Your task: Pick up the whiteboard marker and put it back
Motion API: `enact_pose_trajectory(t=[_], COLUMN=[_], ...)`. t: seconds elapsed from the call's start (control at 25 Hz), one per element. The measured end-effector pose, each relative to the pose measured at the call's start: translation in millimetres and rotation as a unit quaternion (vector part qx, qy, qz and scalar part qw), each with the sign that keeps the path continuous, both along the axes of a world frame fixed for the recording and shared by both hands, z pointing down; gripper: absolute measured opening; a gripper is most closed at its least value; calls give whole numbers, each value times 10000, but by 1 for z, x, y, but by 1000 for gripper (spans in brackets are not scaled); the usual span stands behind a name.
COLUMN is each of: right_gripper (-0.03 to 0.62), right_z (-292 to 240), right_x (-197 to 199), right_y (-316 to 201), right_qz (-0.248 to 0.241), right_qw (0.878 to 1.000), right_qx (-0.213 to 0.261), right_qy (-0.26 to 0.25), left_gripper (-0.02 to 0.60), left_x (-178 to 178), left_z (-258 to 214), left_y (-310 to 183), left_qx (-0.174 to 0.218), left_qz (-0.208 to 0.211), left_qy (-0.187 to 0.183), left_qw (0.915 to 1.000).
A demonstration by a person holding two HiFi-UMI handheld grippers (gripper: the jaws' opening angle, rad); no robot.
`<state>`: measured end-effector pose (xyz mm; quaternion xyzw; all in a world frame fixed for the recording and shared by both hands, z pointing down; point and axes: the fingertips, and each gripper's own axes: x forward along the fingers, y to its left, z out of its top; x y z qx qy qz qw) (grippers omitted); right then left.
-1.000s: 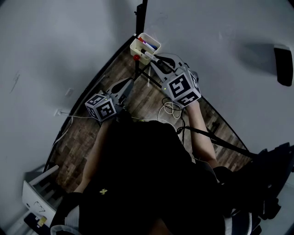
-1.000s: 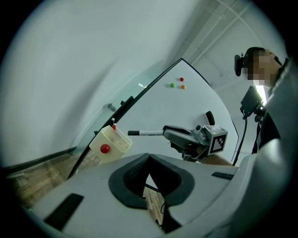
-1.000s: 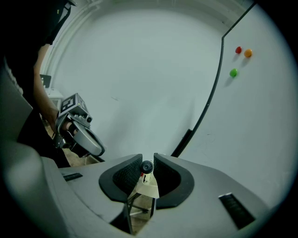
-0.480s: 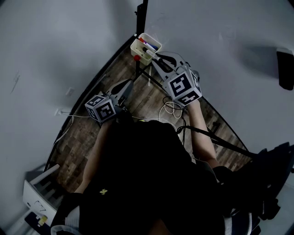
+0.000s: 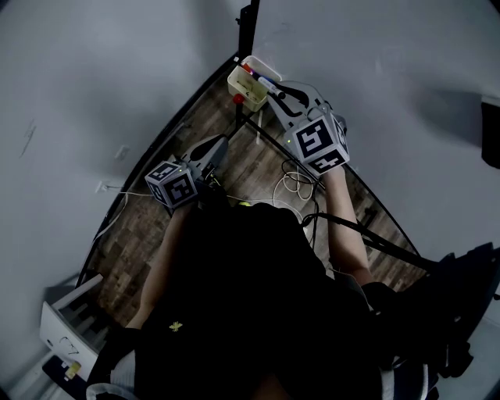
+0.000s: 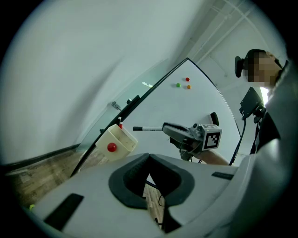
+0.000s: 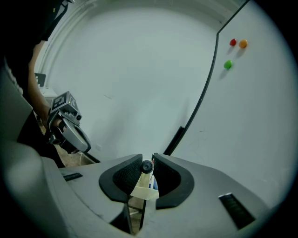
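My right gripper (image 5: pixel 283 94) is shut on the whiteboard marker (image 5: pixel 271 86), which pokes out toward the cream pen holder (image 5: pixel 244 87) at the whiteboard's lower corner. The left gripper view shows the marker (image 6: pixel 148 128) lying level, dark cap to the left, just right of and above the holder (image 6: pixel 116 142) with its red magnet. In the right gripper view the marker's round end (image 7: pixel 146 167) sits between the pads, with the holder (image 7: pixel 143 191) right below. My left gripper (image 5: pixel 216 147) hangs lower left, its tips (image 6: pixel 148 158) shut on nothing.
The whiteboard (image 6: pixel 191 104) carries red, green and orange magnets (image 7: pixel 233 42) higher up. A dark stand bar (image 5: pixel 246 19) runs along its edge. Cables (image 5: pixel 293 186) lie on the wood floor (image 5: pixel 148 226). A white rack (image 5: pixel 66 320) stands at lower left.
My right gripper has carried the marker up and farther toward the holder, so its tip now reaches over the box. The left gripper has stayed where it was.
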<state>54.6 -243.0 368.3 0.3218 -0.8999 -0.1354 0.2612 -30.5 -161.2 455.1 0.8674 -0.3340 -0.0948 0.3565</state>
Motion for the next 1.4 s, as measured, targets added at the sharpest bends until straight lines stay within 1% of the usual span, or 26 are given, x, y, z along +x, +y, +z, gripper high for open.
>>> enact_pose_trajectory(t=[0.36, 0.96, 1.4], right_gripper=[83, 83, 84], right_z=[6, 26, 42], right_x=[5, -1, -3], right_y=[-19, -46, -57], right_qz=[171, 273, 361], right_qw=[9998, 9992, 9984], right_qx=[-87, -303, -425], right_qy=[6, -33, -101], left_gripper=[18, 18, 18], left_x=[-10, -39, -46], left_z=[3, 12, 18], left_y=[-2, -4, -3], left_qx=[-112, -330, -419], left_qz=[-3, -174, -175], left_qy=[-64, -182, -164], left_qw=[9999, 9991, 9988])
